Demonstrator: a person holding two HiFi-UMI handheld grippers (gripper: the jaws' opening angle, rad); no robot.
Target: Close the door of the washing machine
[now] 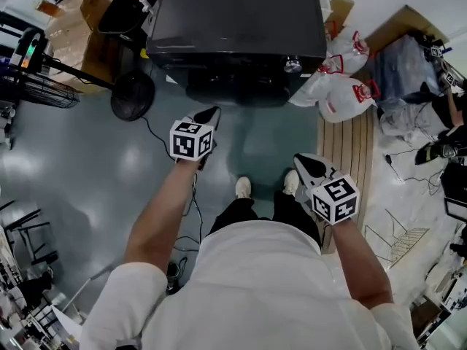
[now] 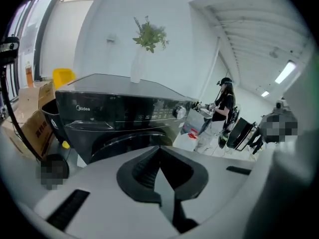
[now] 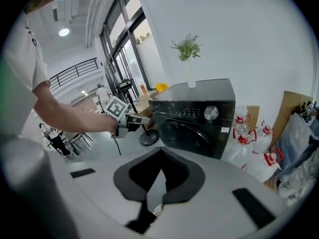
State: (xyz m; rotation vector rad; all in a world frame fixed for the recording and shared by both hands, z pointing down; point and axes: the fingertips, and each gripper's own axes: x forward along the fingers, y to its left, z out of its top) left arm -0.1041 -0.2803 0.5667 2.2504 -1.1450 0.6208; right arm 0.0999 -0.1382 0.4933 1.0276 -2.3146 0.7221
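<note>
The black front-loading washing machine (image 1: 233,20) stands straight ahead, and its round dark door (image 3: 192,133) lies flush against the front. The door's upper arc (image 2: 124,146) shows just beyond my left jaws. My left gripper (image 1: 211,113) hangs in the air short of the machine's front, jaws together with nothing between them. It also appears from the side as the left gripper (image 3: 130,121). My right gripper (image 1: 299,159) is lower and further back, above the person's shoes, shut and empty. Neither gripper touches the machine.
A black floor fan (image 1: 132,95) stands left of the machine, with cardboard boxes (image 1: 87,20) behind it. White bags with red caps (image 1: 339,86) and a slatted wooden mat (image 1: 350,144) lie to the right. A vase with a plant (image 3: 188,63) tops the machine. Another person (image 2: 219,113) stands far right.
</note>
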